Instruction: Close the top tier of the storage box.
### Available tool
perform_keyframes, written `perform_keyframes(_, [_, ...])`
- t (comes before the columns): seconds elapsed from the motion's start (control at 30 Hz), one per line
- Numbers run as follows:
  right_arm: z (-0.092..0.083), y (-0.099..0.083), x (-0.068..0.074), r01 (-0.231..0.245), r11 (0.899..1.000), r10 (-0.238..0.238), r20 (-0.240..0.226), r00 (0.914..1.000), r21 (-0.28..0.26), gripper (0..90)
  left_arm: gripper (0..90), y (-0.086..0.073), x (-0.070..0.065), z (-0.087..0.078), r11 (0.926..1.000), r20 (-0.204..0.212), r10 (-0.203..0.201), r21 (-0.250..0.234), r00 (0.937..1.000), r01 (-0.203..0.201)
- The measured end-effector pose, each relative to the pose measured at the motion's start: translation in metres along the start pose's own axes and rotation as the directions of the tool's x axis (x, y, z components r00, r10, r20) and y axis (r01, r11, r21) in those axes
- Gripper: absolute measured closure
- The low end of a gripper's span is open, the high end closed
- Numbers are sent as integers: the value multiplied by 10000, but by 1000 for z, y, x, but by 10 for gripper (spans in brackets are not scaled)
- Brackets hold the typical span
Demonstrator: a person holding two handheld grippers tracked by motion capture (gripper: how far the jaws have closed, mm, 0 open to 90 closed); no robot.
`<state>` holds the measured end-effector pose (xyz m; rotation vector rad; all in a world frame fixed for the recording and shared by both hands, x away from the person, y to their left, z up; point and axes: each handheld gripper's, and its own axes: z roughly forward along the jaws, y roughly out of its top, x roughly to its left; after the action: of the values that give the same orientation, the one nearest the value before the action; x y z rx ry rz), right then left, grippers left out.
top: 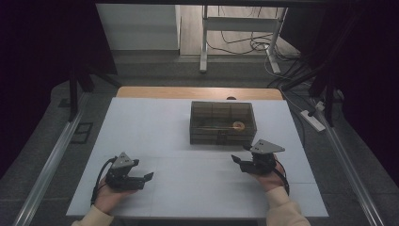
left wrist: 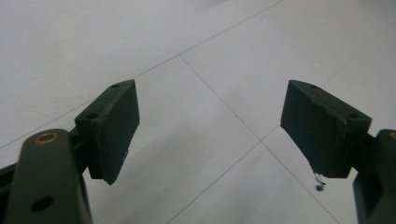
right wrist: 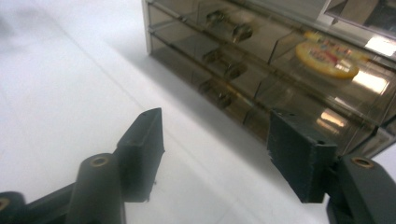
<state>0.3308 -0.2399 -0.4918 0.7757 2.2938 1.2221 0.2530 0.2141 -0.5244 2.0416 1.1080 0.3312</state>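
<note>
A smoky see-through drawer box [top: 223,122] stands at the back middle of the white table [top: 188,188]. A yellow round disc [top: 239,125] lies inside one of its drawers. In the right gripper view the box [right wrist: 261,70] is close ahead, with round drawer knobs on its front and the disc [right wrist: 327,58] behind the clear wall. My right gripper [top: 241,155] is held just in front of the box's right end, and its jaws [right wrist: 219,144] are open around nothing. My left gripper [top: 148,178] rests at the near left. It [left wrist: 215,126] is open over bare table.
A wooden strip [top: 197,92] runs along the table's far edge. Metal rails [top: 51,160] flank the table on both sides. Beyond it are a white stand [top: 204,42], loose cables [top: 254,44] on the floor and a power strip [top: 313,120] at the right.
</note>
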Motion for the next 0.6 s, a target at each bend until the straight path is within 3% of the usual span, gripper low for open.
perform_keyframes(0.6, [-29,-32,-5,-385,9992,384,136,9992,57,309,196,0,2,-3,9998,-89,66,-178,9999,-68])
